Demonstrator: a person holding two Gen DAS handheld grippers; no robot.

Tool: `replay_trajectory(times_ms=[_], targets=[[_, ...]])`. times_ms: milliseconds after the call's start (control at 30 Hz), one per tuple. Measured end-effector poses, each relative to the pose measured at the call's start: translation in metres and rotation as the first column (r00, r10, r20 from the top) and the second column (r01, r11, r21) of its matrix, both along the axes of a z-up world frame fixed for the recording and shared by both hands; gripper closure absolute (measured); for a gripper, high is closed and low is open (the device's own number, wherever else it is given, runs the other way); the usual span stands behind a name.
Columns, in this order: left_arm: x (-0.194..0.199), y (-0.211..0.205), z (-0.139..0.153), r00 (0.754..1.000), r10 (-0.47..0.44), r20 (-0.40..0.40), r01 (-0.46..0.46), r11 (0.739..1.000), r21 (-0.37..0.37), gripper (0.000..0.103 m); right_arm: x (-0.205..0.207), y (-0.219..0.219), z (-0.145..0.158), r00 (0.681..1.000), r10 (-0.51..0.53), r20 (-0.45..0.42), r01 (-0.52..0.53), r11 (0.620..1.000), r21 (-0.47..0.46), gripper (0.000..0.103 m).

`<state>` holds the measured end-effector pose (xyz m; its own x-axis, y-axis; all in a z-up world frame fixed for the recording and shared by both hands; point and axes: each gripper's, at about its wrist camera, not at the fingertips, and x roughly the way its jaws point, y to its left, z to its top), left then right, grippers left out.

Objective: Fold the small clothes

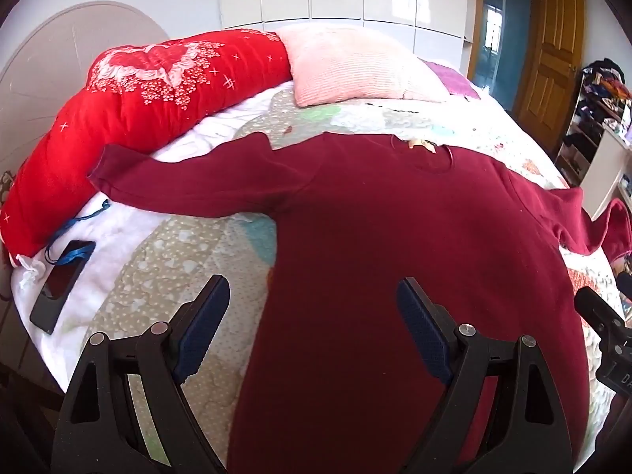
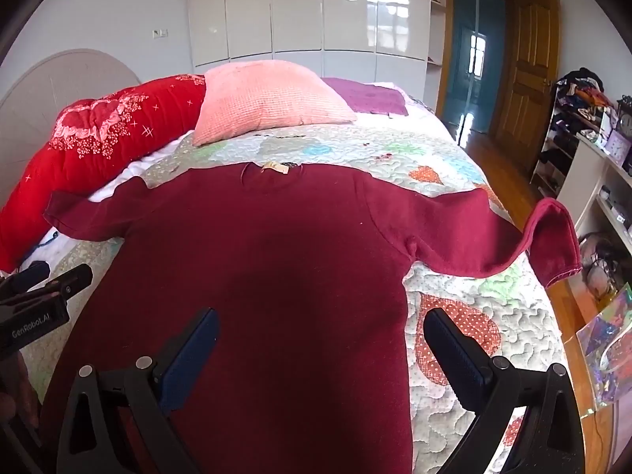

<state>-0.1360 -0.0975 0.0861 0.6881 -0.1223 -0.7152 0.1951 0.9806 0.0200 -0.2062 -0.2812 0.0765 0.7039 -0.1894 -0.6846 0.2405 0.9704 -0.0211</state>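
A dark red long-sleeved top (image 1: 395, 245) lies flat on the quilted bed, collar away from me, both sleeves spread out; it also shows in the right wrist view (image 2: 268, 268). Its left sleeve (image 1: 166, 185) reaches the red bolster. Its right sleeve (image 2: 513, 237) hangs over the bed's right edge. My left gripper (image 1: 314, 308) is open and empty, hovering over the top's lower left edge. My right gripper (image 2: 320, 339) is open and empty, over the top's lower right edge. Each gripper shows at the side of the other's view.
A red flowered bolster (image 1: 130, 98) and a pink pillow (image 1: 351, 67) lie at the head of the bed. A black phone (image 1: 61, 288) with a blue strap lies at the left edge. Shelves (image 2: 584, 150) and a wooden door (image 2: 525, 75) stand at the right.
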Motion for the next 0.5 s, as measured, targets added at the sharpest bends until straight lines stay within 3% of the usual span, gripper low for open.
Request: replay_trajectory(times_ms=[500], targets=[[0.003, -0.011, -0.004, 1.000, -0.026, -0.005, 0.026, 1.000, 0.005, 0.016, 0.014, -0.009, 0.000, 0.999, -0.037, -0.011, 0.037, 0.999, 0.022, 0.000]])
